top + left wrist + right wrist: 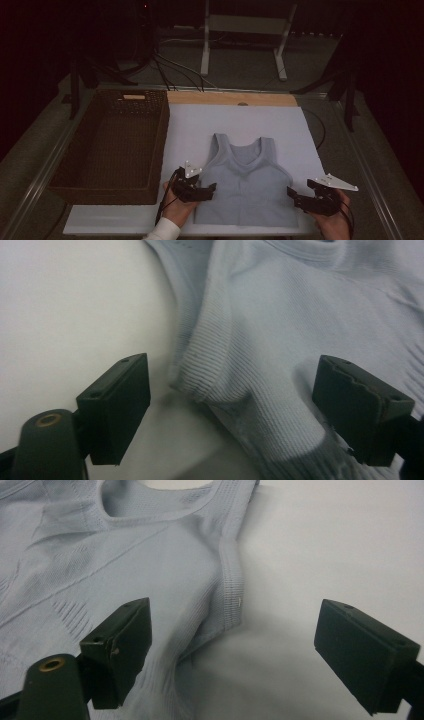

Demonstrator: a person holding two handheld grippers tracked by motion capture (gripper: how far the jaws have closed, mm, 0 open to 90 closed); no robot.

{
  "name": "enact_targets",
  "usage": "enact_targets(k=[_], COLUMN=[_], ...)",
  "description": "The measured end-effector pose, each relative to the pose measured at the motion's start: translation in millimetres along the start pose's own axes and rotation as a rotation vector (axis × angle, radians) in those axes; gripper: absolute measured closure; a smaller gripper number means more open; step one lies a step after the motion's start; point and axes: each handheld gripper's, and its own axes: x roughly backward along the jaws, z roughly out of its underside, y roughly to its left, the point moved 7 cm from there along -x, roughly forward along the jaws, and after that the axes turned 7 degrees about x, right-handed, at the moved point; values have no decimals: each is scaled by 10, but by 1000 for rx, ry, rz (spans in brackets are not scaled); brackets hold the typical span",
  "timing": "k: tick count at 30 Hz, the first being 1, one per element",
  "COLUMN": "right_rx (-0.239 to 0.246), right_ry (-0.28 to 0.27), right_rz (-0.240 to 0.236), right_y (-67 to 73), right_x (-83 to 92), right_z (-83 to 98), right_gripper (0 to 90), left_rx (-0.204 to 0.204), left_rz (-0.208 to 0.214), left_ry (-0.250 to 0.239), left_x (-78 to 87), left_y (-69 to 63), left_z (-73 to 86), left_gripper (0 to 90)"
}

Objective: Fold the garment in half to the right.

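The pale blue tank top [245,185] is laid flat on the white board [190,130] that covers the table, with the neck and straps away from the person and the hem near the front edge. It is spread out smooth, probably so that both sides can be reached at once and folded evenly.

The left gripper [207,189] is placed at the left side of the tank top, just under the armhole. In the left gripper view, the ribbed armhole edge [200,375] lies between the two black jaws. The jaws are wide apart and do not press the cloth; nothing is held yet, although one jaw seems to rest on the fabric.

The right gripper [292,196] is placed at the matching spot on the other side. In the right gripper view, its jaws are also wide open, with the corner of the armhole seam [230,615] between them and bare board under the outer jaw. No cloth is gripped here either.

The two grippers are set as a mirror pair, which suggests that both side edges are to be pinched together, so the tank top can be lifted or folded without twisting.

At the left of the board a dark woven basket [107,185] is placed, empty and near, likely to receive the tank top afterwards.
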Motion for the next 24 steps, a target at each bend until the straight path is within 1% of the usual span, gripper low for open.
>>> enact_targets(k=[3,5,7,8,12,15,20,24], right_rx=[2,5,7,6,10,13,15,14], right_ry=[2,2,3,4,6,8,8,8], right_rz=[0,-2,-2,-2,-5,-8,-6,-8], right_y=[4,10,11,12,30,40,40,41], right_x=[-5,-10,-13,-14,-18,-20,-21,-19], right_z=[-1,-3,-3,-3,-6,-7,-7,-7], right_gripper=[153,153,153,154,157,158,158,159], left_rx=[9,15,17,16,-4,-1,8,18], left_rz=[19,40,51,57,71,81,98,105], left_ry=[14,18,23,27,22,26,40,44], left_x=[-18,-21,-18,-18,-3,10,34,71], left_y=[14,3,-2,-7,-53,-74,-100,-86], left_z=[4,4,5,9,10,9,3,-6], left_gripper=[247,314,361,393,572,656,731,746])
